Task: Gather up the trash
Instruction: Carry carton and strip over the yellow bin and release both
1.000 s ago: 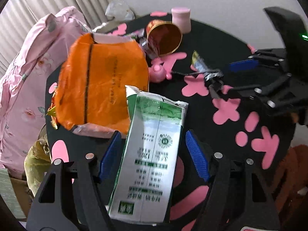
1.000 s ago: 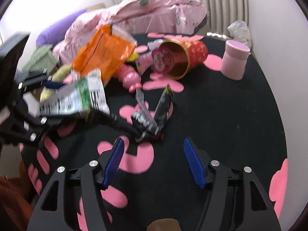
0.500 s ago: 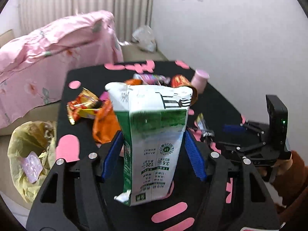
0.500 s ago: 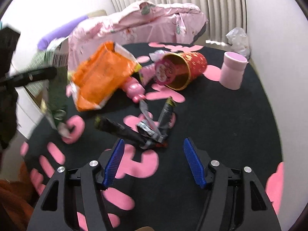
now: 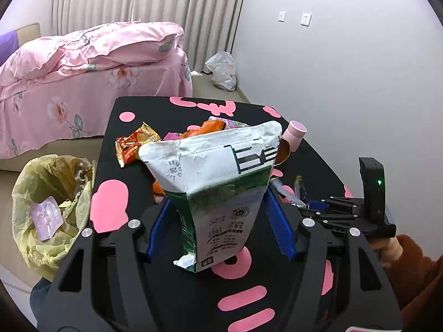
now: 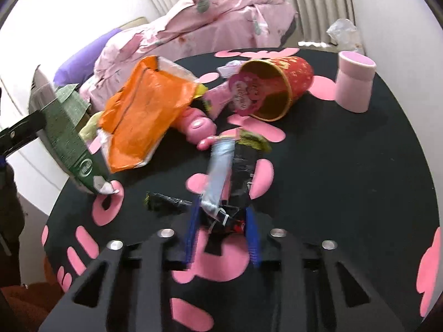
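Observation:
My left gripper (image 5: 218, 221) is shut on a green and white milk carton (image 5: 221, 188) and holds it raised above the black table (image 5: 133, 182); the carton also shows in the right wrist view (image 6: 69, 135). My right gripper (image 6: 221, 229) is shut on a bundle of black and silver wrappers (image 6: 229, 177) on the table. An orange bag (image 6: 144, 110), a red paper cup (image 6: 279, 85) on its side and a pink toy (image 6: 196, 124) lie beyond. A bin with a yellow bag (image 5: 47, 210) stands left of the table.
A pink cylinder (image 6: 355, 83) stands at the table's far right. A red snack wrapper (image 5: 135, 144) lies at the far left. A pink bed (image 5: 91, 63) is behind the table. A white plastic bag (image 5: 221, 69) lies by the wall.
My left gripper has lifted the milk carton off the table and swung it up. My right gripper has moved forward and closed on the black and silver wrappers.

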